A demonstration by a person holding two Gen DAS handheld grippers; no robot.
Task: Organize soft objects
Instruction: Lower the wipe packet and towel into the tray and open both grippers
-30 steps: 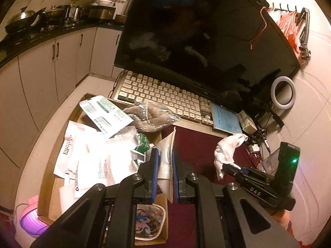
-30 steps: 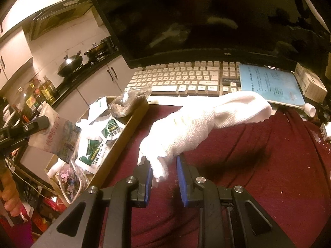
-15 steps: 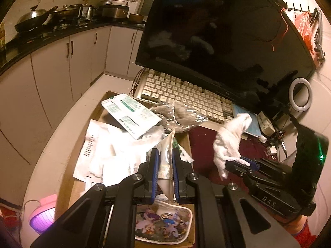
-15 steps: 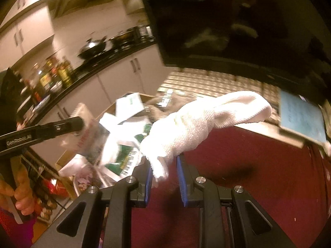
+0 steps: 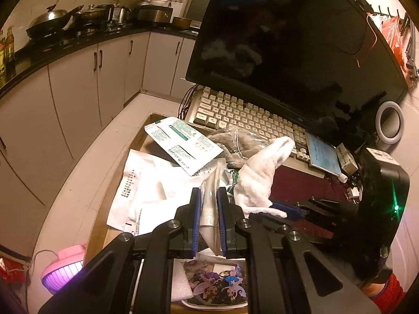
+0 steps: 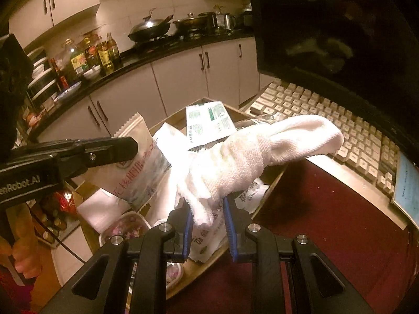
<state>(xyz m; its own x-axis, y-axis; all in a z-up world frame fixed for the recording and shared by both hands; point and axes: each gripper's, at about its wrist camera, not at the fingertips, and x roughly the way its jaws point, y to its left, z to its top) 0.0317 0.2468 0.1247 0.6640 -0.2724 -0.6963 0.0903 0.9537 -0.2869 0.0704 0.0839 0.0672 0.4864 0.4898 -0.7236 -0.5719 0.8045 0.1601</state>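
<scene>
a: between the right gripper's (image 6: 208, 226) blue pads, what's pinched?

b: one corner of the white terry cloth (image 6: 251, 157). the jaws are pressed nearly together on it, and the rest of the cloth sticks out forward, unsupported, over the near edge of the cardboard tray (image 6: 272, 185).

a: and the left gripper (image 5: 209, 217)?

b: clamped on a clear plastic pouch (image 5: 210, 198), held upright over the same tray. from the right wrist view the pouch shows printed red characters and hangs from the left gripper's finger (image 6: 104, 149).

a: so both soft things are in the air above the tray?

b: yes. below them lie a green-and-white sachet (image 5: 180, 141), white paper packets (image 5: 146, 183) and a cartoon-printed pouch (image 5: 217, 287). beyond the tray are the keyboard (image 5: 251, 120) and dark monitor (image 5: 288, 39); the maroon mat (image 6: 327, 225) is just beside it.

a: what could go wrong from here?

b: i'd judge the thin grip is the worry. only a corner of the cloth is caught, so a quick swing could let it slip out and land half on the mat, half draped over the tray wall.

a: anything else?

b: the two grippers are close. the cloth's free end could brush the pouch or the sachet leaning on the pile, and knock packets out. letting go too high could also leave the cloth bunched on the heap.
</scene>
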